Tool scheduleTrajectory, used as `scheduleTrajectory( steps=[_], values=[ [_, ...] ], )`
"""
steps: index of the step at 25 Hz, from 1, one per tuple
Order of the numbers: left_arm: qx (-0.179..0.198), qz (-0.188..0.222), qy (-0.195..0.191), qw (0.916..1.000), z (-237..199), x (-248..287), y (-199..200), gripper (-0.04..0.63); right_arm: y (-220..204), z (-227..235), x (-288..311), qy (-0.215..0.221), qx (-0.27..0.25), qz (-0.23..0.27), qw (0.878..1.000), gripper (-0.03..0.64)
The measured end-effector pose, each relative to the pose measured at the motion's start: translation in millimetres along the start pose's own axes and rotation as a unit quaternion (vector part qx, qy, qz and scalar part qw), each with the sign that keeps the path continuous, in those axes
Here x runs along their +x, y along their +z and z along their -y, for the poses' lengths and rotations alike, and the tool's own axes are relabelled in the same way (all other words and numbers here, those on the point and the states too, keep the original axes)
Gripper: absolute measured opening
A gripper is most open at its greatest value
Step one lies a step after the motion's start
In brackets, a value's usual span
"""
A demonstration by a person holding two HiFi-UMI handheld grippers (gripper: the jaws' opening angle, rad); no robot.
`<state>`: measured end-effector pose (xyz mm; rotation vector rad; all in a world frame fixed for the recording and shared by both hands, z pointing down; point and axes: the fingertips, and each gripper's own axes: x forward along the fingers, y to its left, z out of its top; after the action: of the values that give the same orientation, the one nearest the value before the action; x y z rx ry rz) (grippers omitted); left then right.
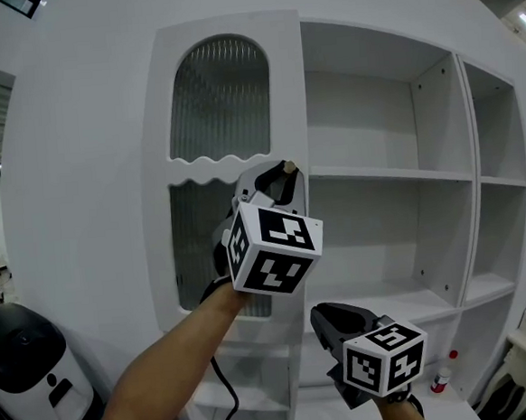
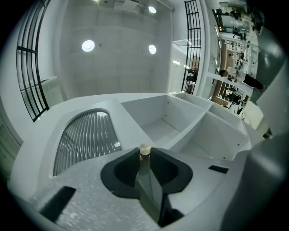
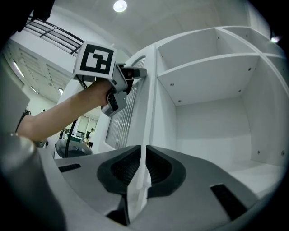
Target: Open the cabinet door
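Between the left gripper's [image 2: 144,157] jaws sits the small round knob [image 2: 144,149] of the tall cabinet door [image 2: 86,135], clamped by its stem. The hinge side likely lies to this gripper's left. Below it, the right gripper [image 3: 143,166] has its jaws pressed together on nothing and is farther from the knob.

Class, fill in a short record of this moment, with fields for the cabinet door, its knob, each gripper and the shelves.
Cabinet door: white with ribbed glass panels, left of the shelves; whether it is ajar cannot be told
Knob: small, pale, near the door's right edge
Left gripper: raised to the door, jaws shut on the knob
Right gripper: held lower, jaws together, nothing between them
Shelves: white, open-fronted
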<state>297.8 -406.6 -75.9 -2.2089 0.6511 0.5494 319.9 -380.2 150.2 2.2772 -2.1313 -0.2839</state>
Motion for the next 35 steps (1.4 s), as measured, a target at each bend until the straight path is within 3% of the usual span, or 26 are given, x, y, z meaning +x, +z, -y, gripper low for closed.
scheduleTrajectory(
  steps=[6,9,20,35],
  values=[
    [-0.008,-0.002,0.000,1.0000,0.2,-7.9,6.8,0.077,-20.4,-5.6,3.0,0.034,0.019,-0.017,0.999,0.033],
    [-0.010,-0.003,0.000,0.9999,0.2,-11.2,9.7,0.077,-28.6,-9.3,4.6,0.054,0.020,-0.023,0.998,0.107],
    [-0.031,-0.001,0.001,0.9995,-1.1,-19.3,15.9,0.077,-51.2,-23.4,13.7,0.124,0.059,-0.044,0.990,0.112],
    [-0.074,-0.007,-0.003,0.9972,0.0,-24.6,9.2,0.077,-53.5,-26.5,16.8,0.143,0.066,-0.034,0.987,0.107]
  ],
)
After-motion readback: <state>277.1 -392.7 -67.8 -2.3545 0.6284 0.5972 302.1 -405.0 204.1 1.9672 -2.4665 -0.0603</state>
